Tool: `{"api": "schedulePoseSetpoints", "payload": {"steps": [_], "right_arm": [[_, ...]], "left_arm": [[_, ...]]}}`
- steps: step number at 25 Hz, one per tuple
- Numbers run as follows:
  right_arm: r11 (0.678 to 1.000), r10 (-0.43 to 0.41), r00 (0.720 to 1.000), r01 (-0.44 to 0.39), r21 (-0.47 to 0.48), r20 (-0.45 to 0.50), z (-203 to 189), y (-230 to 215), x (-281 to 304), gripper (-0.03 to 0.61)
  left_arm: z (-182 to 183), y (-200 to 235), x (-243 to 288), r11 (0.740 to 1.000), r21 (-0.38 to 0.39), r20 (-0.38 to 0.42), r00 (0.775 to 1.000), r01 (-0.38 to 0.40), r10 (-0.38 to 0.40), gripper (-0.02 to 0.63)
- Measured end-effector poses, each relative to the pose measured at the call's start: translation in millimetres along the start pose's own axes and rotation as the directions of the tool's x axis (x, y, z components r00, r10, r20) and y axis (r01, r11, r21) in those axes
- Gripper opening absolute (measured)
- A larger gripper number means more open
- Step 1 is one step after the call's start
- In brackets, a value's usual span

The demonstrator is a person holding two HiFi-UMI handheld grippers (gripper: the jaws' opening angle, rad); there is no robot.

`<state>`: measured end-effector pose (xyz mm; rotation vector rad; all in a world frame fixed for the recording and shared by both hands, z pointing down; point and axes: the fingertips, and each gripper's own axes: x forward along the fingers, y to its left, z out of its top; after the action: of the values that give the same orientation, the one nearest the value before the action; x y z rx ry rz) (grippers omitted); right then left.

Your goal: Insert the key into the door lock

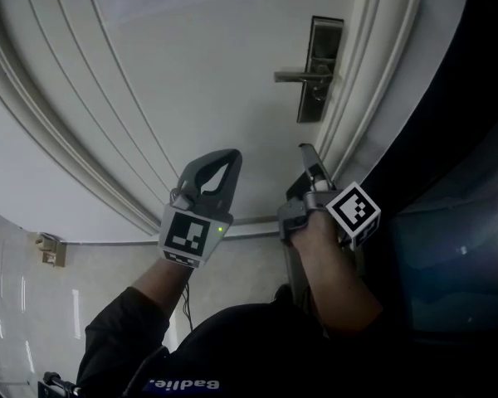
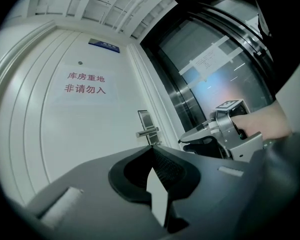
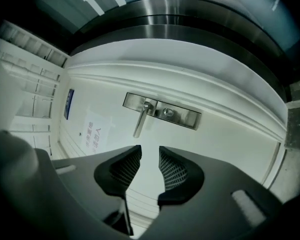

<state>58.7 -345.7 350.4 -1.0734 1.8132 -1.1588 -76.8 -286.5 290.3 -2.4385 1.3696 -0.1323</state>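
Nearest, the grey left gripper [image 2: 151,149] has its jaws together at the tips. The grey right gripper [image 3: 150,153] is alongside, jaws apart and empty. Beyond them a steel lock plate with lever handle [image 3: 162,111] sits on the white panelled door [image 2: 50,144]. The door's red-lettered sign [image 2: 85,83] reads 库房重地 非请勿入. I cannot make out a key.

Red-lettered notice [image 2: 85,83] pasted flat, small blue plate [image 2: 104,45] higher up. To the right, dark glass panel [image 2: 217,94] in a steel frame, with a paper sheet [image 2: 206,60] stuck on it. Overhead, gridded ceiling [image 2: 105,6]. Low on the glossy tiled wall [image 1: 17,305] at left, possibly a socket box [image 1: 50,249].
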Motion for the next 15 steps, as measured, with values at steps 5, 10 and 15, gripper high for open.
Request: {"api": "schedulePoseSetpoints", "payload": {"steps": [5,10,15], "right_arm": [[0.997,-0.002,0.999,0.004,-0.08,0.032,-36.0,8.2,-32.7,0.11],[0.984,-0.016,0.998,0.025,-0.177,0.056,-76.9,24.8,-80.2,0.098],[0.939,-0.033,0.997,0.053,-0.34,0.064,-91.6,34.0,-99.8,0.084]], "left_arm": [[-13.4,-4.9,-51.1,0.999,-0.015,0.013,0.999,0.039,-0.039,0.02],[-18.2,-17.2,-111.6,0.997,-0.028,0.043,0.996,0.078,-0.077,0.02],[-30.9,-22.5,-125.7,0.991,-0.086,0.046,0.994,0.107,-0.104,0.02]]}}
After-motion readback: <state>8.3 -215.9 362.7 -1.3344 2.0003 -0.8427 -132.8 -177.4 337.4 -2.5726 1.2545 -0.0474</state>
